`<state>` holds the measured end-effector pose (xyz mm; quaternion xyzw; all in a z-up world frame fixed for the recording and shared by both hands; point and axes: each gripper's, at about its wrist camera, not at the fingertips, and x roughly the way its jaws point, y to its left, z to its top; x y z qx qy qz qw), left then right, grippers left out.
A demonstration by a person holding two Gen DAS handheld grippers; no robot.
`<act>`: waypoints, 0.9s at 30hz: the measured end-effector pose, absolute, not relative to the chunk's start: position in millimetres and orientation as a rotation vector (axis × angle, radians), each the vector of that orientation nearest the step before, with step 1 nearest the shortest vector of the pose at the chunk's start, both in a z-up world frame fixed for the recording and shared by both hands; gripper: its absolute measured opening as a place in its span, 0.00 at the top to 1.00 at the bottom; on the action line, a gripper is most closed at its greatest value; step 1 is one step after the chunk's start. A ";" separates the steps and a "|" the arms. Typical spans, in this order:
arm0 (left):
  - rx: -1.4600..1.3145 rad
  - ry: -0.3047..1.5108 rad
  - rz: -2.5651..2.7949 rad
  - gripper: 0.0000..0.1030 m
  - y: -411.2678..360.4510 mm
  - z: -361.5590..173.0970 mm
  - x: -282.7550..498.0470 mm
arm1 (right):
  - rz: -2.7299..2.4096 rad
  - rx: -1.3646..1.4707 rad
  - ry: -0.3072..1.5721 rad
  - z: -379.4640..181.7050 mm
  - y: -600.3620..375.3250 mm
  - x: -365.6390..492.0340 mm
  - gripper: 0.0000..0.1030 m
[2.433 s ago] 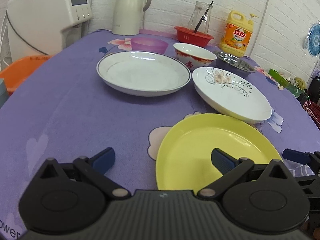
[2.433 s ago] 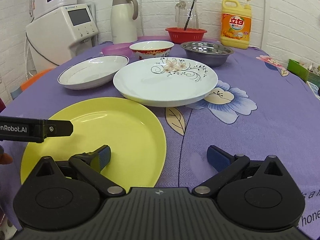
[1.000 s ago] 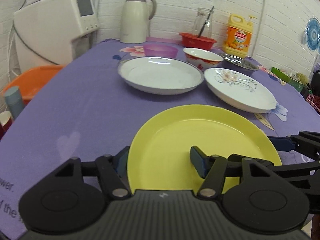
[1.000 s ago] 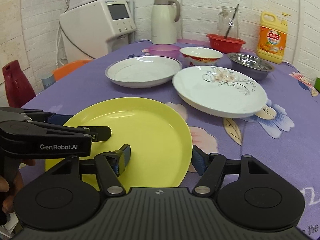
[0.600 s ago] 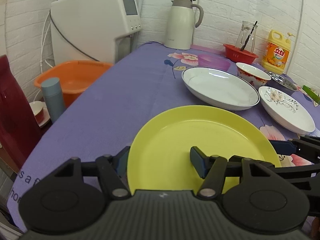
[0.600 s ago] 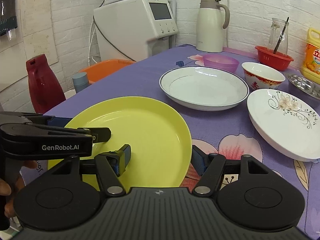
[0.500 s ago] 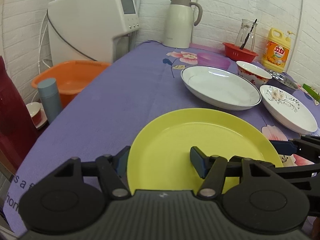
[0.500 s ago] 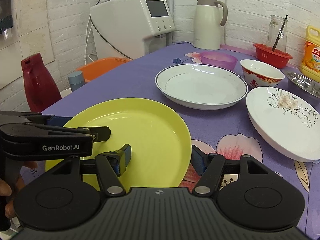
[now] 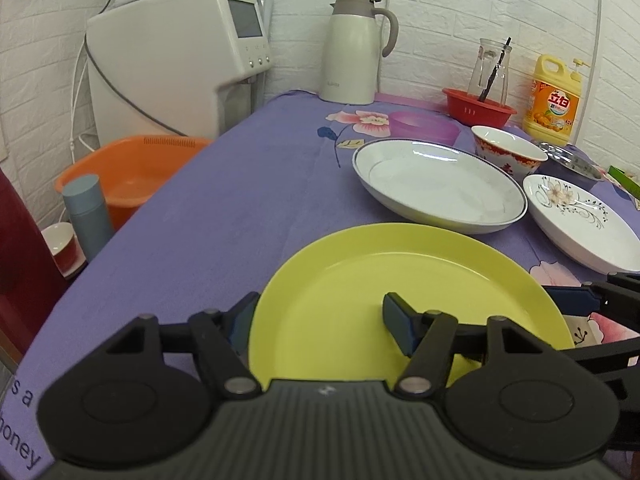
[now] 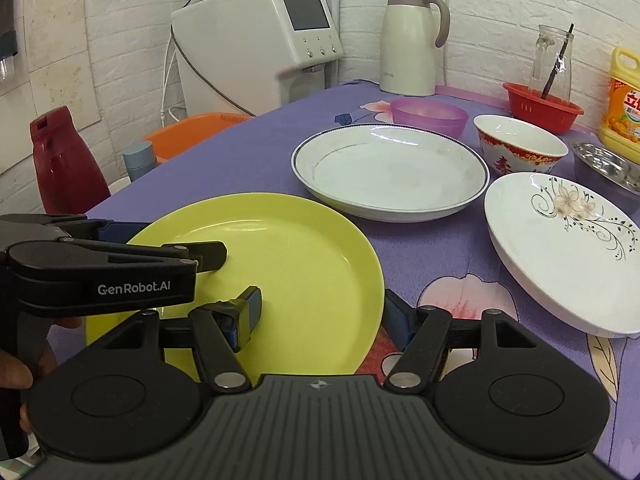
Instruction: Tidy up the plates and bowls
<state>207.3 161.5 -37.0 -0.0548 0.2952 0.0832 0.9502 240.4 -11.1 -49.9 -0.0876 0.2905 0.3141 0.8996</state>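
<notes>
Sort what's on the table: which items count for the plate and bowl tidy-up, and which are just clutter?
Job items:
yellow plate, gripped at its rim by the left claw and right claw
blue-rimmed plate
floral plate
red-patterned bowl
purple bowl
steel bowl

Clutter:
thermos jug
detergent bottle
red basket holding a glass carafe

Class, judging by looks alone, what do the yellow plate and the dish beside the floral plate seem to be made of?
Yellow plate: probably plastic or melamine; uniform colour, soft dull sheen. Dish: likely stainless steel; grey mirror-like reflections.
</notes>
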 end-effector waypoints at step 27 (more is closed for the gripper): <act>-0.230 0.526 0.164 0.04 182.0 -2.7 254.7 | 0.588 -0.042 0.538 -5.1 -51.0 345.0 0.00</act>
